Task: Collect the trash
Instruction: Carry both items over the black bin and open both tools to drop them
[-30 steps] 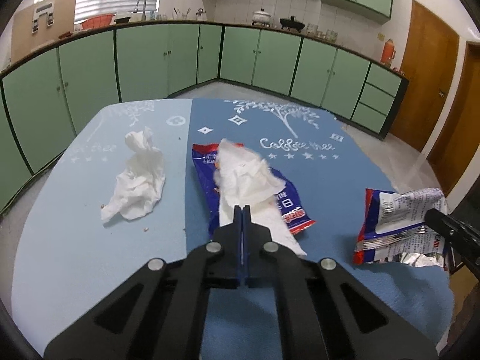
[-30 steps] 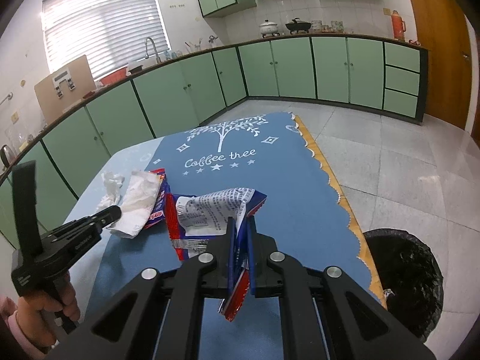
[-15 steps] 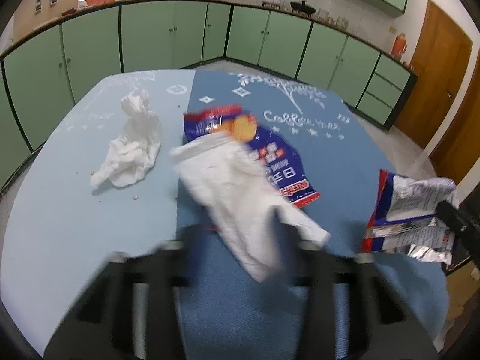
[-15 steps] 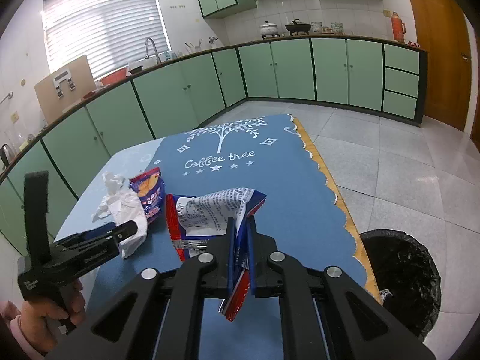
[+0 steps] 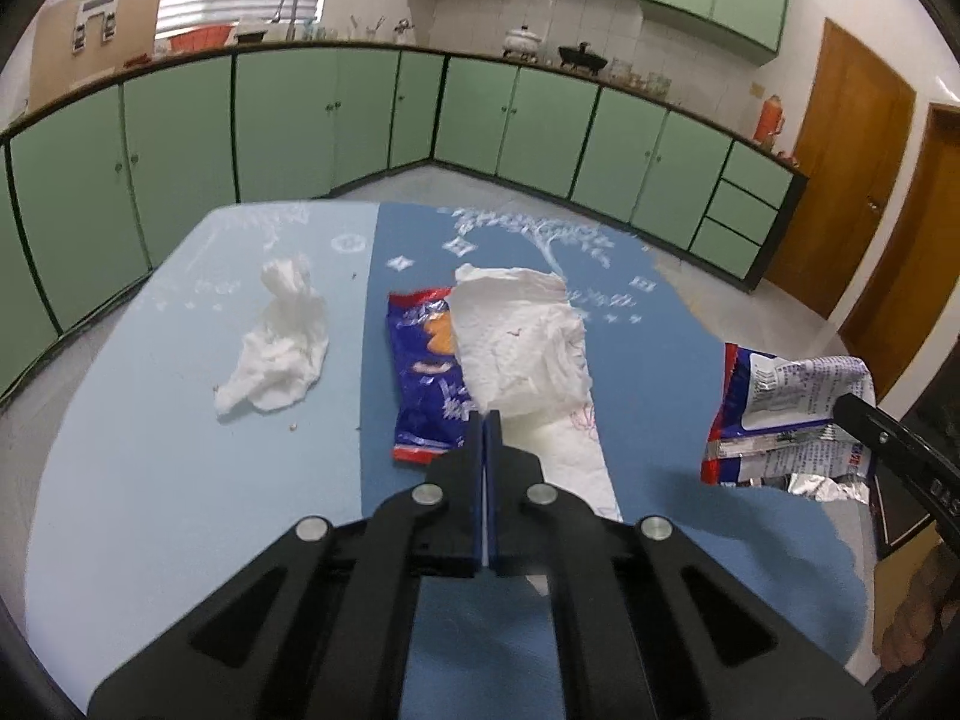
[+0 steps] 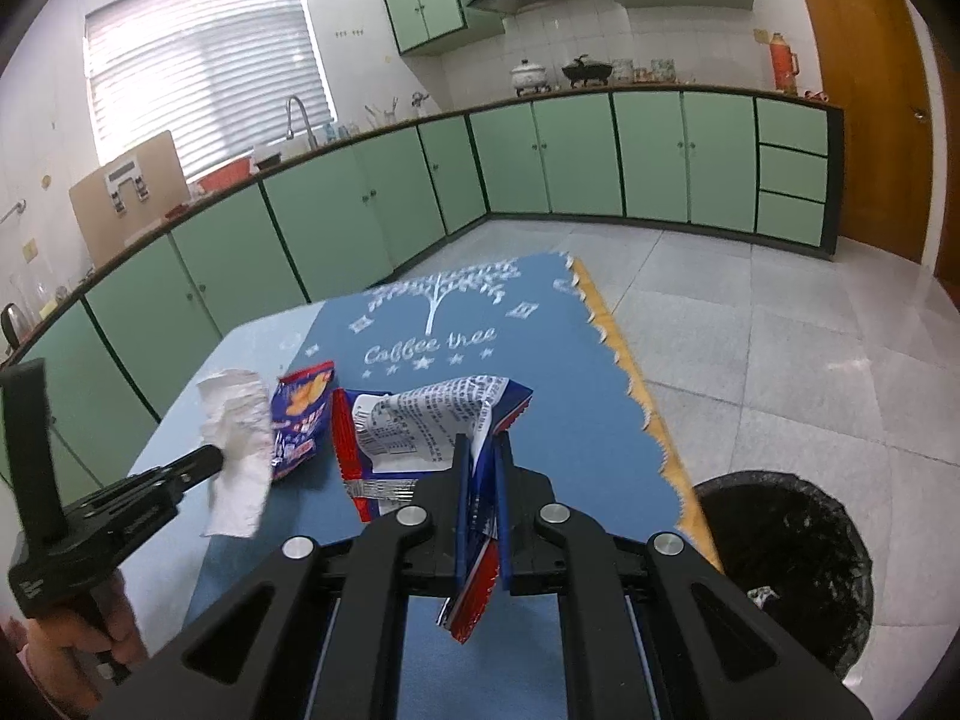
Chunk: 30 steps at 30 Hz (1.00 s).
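My left gripper (image 5: pixel 486 420) has its jaws closing tight on a flat white tissue (image 5: pixel 522 348). In the right wrist view that tissue (image 6: pixel 237 456) hangs from the left gripper (image 6: pixel 216 456) above the table. A blue snack wrapper (image 5: pixel 429 378) lies on the blue tablecloth (image 5: pixel 180 480) just left of the tissue. Farther left lies a crumpled white tissue (image 5: pixel 279 348). My right gripper (image 6: pixel 480 450) is shut on a red, blue and silver wrapper (image 6: pixel 432 420) held off the table. The left wrist view shows this wrapper (image 5: pixel 780 414) at the right edge.
A black-lined trash bin (image 6: pixel 780 558) stands on the tiled floor right of the table's scalloped edge (image 6: pixel 636 396). Green cabinets line the walls behind. A hand (image 6: pixel 72 654) grips the left tool's handle at the lower left.
The left gripper opened briefly, shut again on the flat tissue and raised it, uncovering the blue snack wrapper. The right gripper and its wrapper stayed put.
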Each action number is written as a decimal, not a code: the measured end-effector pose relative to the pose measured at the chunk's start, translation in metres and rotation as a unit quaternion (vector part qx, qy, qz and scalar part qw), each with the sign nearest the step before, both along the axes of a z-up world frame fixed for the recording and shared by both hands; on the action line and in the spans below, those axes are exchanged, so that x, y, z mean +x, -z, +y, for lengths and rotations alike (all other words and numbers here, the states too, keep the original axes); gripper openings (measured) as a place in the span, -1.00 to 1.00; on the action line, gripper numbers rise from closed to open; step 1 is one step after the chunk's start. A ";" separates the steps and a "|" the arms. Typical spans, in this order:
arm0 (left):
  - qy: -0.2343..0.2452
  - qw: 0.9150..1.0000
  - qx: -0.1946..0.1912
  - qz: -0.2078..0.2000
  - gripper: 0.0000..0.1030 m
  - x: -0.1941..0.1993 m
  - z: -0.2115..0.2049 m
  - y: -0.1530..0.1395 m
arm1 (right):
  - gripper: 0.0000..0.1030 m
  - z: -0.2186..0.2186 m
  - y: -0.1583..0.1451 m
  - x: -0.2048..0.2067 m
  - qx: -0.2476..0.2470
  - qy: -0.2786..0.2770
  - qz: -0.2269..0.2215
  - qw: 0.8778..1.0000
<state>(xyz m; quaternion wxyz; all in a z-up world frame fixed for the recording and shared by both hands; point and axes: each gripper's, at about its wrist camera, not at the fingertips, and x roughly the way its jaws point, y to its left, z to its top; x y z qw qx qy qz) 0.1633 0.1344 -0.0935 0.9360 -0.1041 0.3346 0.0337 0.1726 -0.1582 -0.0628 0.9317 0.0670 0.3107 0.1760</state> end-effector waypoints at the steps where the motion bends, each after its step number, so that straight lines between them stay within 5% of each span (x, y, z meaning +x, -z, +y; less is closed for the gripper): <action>1: 0.006 1.000 0.000 -0.005 -1.00 -0.002 -0.004 -0.005 | -0.85 -0.004 -0.002 -0.001 0.001 0.003 -0.003 1.000; 14: 0.133 0.990 -0.003 -0.040 -1.00 0.014 -0.119 -0.031 | -0.85 -0.097 -0.022 -0.019 -0.013 0.097 -0.025 0.995; 30: 0.287 0.958 0.002 -0.019 -1.00 0.058 -0.289 0.001 | -0.85 -0.225 0.019 -0.035 -0.057 0.232 0.020 0.971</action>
